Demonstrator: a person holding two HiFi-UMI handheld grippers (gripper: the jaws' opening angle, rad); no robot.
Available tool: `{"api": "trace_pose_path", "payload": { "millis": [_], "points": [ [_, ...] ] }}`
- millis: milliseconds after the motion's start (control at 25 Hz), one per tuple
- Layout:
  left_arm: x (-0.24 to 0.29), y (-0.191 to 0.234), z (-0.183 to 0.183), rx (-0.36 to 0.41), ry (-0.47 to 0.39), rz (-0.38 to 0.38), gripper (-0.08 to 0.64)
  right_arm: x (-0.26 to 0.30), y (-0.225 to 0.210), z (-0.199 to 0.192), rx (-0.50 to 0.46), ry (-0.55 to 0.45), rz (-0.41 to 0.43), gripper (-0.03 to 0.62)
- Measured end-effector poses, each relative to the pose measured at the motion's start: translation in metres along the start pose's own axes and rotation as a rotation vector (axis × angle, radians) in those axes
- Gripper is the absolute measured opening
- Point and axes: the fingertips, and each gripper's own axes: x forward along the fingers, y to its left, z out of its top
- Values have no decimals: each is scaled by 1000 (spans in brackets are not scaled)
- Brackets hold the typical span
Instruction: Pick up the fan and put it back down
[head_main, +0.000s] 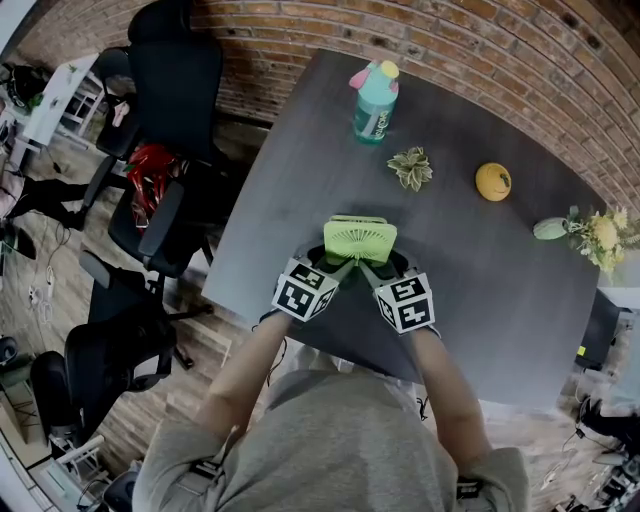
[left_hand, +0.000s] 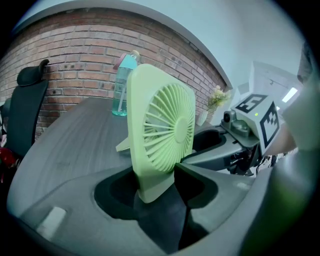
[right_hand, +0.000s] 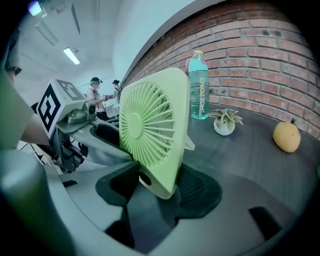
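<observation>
Being pinched at both lower corners, a pale green fan (head_main: 360, 240) is being held upright over the near part of a dark grey counter (head_main: 480, 290). The fingers (left_hand: 200, 180) of the left gripper (left_hand: 155, 187) are being pressed onto the fan's lower left corner, with the base wedged between them. The right gripper (right_hand: 152, 187) is being closed on the opposite corner in the same way, one finger against the grille side and the ribbed finger against the back. A person's forearms (head_main: 250, 370) are being stretched in from the lower edge of the head view, one behind each gripper. The fan's round grille is being turned toward the person, and a small prop is being shown jutting from its back, on the far side of the fingers. Whether the fan's foot is touching the counter cannot be told.

Well beyond the fingers, a turquoise bottle (head_main: 375, 100) with a pink and yellow cap is being shown standing near the counter's far edge. Beyond the fingers and to their right, a small potted plant (head_main: 411, 167) and a yellow fruit (head_main: 493, 181) are being shown near each other but apart. Further right, a bunch of pale flowers (head_main: 590, 232) is being shown at the counter's edge. A brick wall (head_main: 480, 50) is being shown behind the counter, and black office chairs (head_main: 165, 130) are being shown well to the left of the fingers.
</observation>
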Motion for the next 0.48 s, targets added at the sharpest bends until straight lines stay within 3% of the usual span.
{"api": "trace_pose_path", "payload": {
  "millis": [480],
  "points": [
    [7, 7, -6, 4, 15, -1, 219, 11, -1, -6, 37, 5, 4, 236]
  ]
}}
